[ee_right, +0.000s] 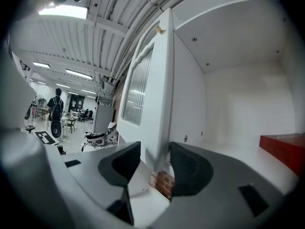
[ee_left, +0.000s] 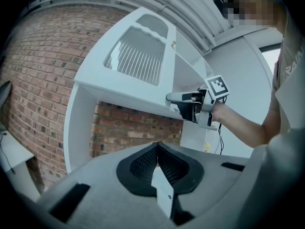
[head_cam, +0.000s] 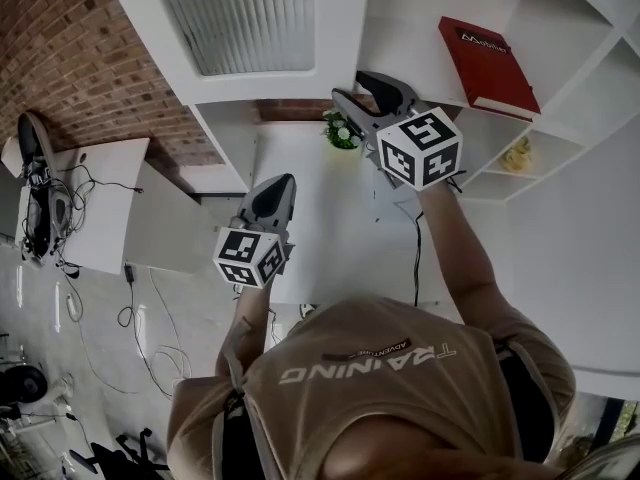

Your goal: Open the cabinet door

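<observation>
While I look down from above, the cabinet door (head_cam: 250, 18) stands swung out from the white cabinet, its ribbed pane toward me. My right tongs (head_cam: 350, 85) sit at the door's free edge, in front of the shelf (head_cam: 400, 38) that carries a red book (head_cam: 487, 66). A small plant (head_cam: 342, 130) stands just below them. My left tongs (head_cam: 285, 183) hang lower, apart from the door, and a desk (head_cam: 105, 198) strewn with cables (head_cam: 60, 198) lies off to the left by the brick wall (head_cam: 70, 58).

From my left tongs (ee_left: 157, 144), the jaws are pressed together with nothing in them. Ahead, the door (ee_left: 138, 56) juts out over bare brick (ee_left: 38, 80), and my right tongs (ee_left: 169, 98) reach its edge.

From my right tongs (ee_right: 155, 147), the jaws stand wide and released. The door's edge (ee_right: 164, 89) rises in line with the gap, gripped by neither pad. The red book (ee_right: 283, 147) lies on the shelf to the right.
</observation>
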Demonstrator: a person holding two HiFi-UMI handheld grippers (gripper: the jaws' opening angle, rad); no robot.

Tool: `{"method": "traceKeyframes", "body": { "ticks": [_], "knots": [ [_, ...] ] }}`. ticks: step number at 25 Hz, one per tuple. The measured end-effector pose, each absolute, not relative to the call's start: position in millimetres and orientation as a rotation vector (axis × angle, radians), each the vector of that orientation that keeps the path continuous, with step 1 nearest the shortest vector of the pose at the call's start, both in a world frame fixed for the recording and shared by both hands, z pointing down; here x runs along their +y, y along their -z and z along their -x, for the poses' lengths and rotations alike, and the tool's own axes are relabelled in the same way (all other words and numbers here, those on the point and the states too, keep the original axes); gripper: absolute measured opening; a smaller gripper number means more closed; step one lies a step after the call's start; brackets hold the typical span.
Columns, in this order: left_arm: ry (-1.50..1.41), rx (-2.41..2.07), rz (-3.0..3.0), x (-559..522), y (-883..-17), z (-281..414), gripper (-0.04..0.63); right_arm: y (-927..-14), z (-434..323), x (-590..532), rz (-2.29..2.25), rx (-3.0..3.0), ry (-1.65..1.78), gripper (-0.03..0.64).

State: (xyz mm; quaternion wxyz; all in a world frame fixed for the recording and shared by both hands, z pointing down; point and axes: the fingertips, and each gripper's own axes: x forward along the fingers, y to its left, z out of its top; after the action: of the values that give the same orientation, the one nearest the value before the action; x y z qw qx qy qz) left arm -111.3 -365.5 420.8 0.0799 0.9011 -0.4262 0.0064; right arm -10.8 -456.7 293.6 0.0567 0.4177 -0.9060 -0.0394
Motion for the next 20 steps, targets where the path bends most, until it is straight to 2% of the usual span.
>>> {"method": "traceKeyframes", "body": {
  "ticks": [7, 20],
  "knots": [
    [-0.035, -1.299, -2.673, -352.5, -425.9, 115.9, 0.008, -295.7, 12.2, -449.5, -1.321, -2.758, 0.097, 0.164],
    [-0.036, -1.460, -2.568, -321.7, -432.8, 135.4, 0.008, -295.2, 10.6, -417.4, -1.130, -2.855, 0.049, 0.149]
  ]
}}
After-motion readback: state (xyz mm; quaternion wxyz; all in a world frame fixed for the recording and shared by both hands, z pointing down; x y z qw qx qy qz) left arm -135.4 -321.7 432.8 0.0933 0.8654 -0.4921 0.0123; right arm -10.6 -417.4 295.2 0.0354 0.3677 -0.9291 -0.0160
